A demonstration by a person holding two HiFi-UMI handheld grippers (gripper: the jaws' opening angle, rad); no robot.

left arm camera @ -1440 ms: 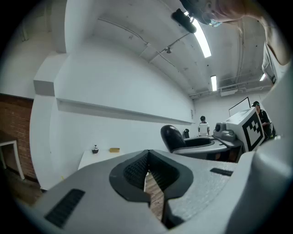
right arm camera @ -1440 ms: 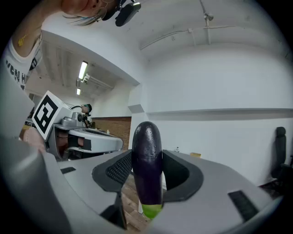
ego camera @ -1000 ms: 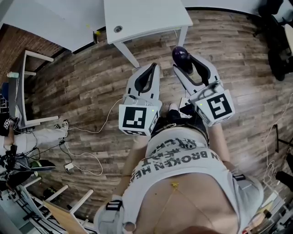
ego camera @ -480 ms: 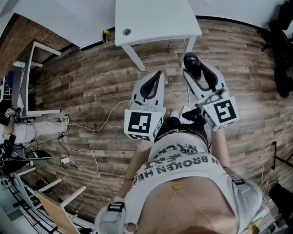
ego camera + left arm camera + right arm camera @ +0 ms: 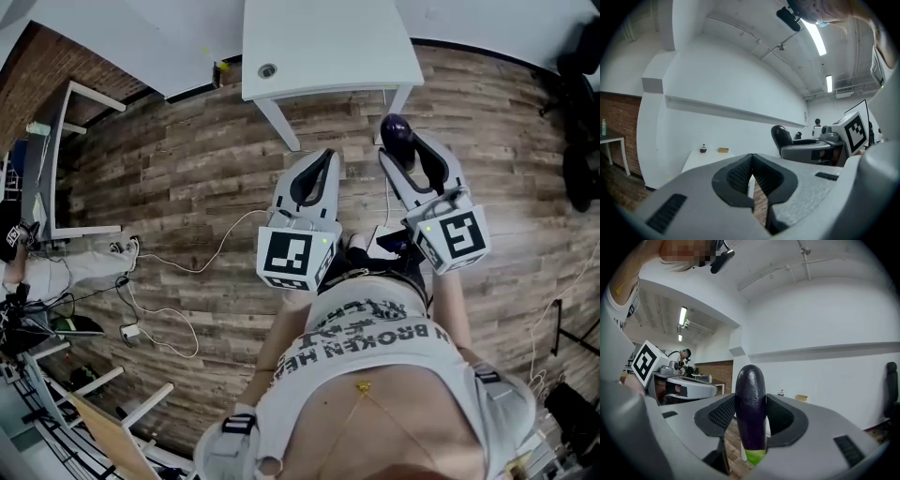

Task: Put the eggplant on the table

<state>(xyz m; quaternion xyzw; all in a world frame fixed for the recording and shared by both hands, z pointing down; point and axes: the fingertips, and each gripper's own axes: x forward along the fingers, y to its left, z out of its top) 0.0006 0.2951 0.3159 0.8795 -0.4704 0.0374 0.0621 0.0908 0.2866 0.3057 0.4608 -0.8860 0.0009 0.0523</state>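
Note:
The dark purple eggplant point(image 5: 751, 404) stands upright between the pads of my right gripper point(image 5: 751, 420), its green stem end pointing down. In the head view the eggplant point(image 5: 395, 131) sticks up from the right gripper point(image 5: 405, 150), just short of the white table point(image 5: 323, 47) and near its right front leg. My left gripper point(image 5: 322, 161) is level beside it, jaws closed together with nothing between them. In the left gripper view the left gripper point(image 5: 751, 174) points toward the white table point(image 5: 701, 161), whose tip meets ahead of the camera.
The table top carries a small dark object point(image 5: 703, 149) and a yellow block point(image 5: 723, 150) at its far side. A wood floor point(image 5: 187, 178) lies below, with white cables point(image 5: 169, 319) at left. A second white desk point(image 5: 112, 37) stands to the left, and a black chair point(image 5: 780, 137) to the right.
Both grippers have moved forward toward the white table, the eggplant carried along in the right one. The table's front edge now lies closer to the gripper tips.

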